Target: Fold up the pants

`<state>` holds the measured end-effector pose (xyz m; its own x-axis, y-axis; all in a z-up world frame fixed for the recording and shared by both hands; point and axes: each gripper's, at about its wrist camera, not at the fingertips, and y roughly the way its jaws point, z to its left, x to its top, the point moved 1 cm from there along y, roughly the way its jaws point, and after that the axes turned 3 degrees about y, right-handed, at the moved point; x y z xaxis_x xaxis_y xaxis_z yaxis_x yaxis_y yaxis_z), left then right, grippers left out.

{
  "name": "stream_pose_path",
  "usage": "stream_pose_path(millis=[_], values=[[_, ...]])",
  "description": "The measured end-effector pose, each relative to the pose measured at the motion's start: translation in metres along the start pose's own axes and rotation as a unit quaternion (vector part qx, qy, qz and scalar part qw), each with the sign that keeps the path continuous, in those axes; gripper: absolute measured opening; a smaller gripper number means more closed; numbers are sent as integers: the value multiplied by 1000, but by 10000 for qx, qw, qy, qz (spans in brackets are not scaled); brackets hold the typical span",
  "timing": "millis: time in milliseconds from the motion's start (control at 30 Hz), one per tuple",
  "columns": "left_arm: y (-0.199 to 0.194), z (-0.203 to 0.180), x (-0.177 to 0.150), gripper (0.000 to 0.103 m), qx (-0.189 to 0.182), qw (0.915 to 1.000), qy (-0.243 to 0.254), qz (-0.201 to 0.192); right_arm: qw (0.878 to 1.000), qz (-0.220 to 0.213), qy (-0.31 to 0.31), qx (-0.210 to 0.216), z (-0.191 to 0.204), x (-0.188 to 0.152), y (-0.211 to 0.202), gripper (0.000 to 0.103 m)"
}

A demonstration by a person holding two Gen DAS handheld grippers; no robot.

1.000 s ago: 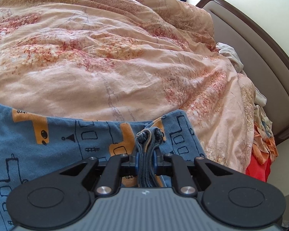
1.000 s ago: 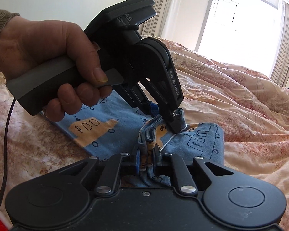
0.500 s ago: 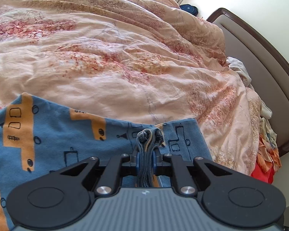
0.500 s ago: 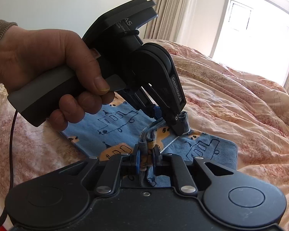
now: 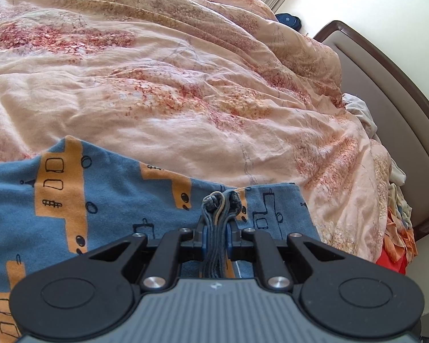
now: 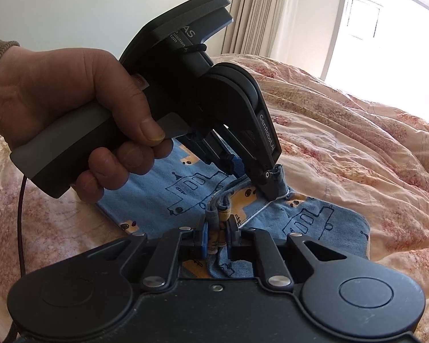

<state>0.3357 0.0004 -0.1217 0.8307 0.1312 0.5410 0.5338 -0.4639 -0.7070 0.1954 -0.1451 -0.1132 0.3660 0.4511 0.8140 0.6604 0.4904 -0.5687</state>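
Lying on a rumpled peach floral duvet (image 5: pixel 186 108), blue cotton pants with orange printed shapes (image 5: pixel 114 200) are pinched along one bunched edge. Left gripper (image 5: pixel 216 228) and right gripper (image 6: pixel 216 230) each clamp narrowly on gathered fabric, close together.

Ahead of the left gripper (image 5: pixel 216 223), the rumpled duvet (image 5: pixel 186 91) lay open far and left. On the right the headboard (image 5: pixel 391 91) and heaped clothes (image 5: pixel 397 223) closed that side. The left hand (image 6: pixel 71 108) and its gripper crowded the space just beyond the right gripper (image 6: pixel 216 228).
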Motion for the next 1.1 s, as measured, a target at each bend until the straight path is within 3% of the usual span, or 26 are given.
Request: stream_pose_path(millis=[633,700,767,833,900,1000,1100], values=[[-27,44,-7,13,273,9993,-243,-96,9991,31,-114,404,27,21,34,13],[-27,44,-10,16,420,9991,-96,-58,9989,77,-109,441,28,20,39,13],[-26,44,-13,27,548,9985,-28,-32,9987,148,-118,471,28,17,48,14],[-31,48,-16,32,452,9989,-83,-99,9985,190,-119,493,28,15,50,18],[-39,51,-17,42,399,9990,-99,-154,9982,115,-25,594,22,15,44,29],[-48,46,-19,49,718,9968,284,-184,9987,-120,25,500,7,17,19,44],[-47,35,-20,52,968,9933,633,-68,9991,-271,299,134,-27,17,4,54]])
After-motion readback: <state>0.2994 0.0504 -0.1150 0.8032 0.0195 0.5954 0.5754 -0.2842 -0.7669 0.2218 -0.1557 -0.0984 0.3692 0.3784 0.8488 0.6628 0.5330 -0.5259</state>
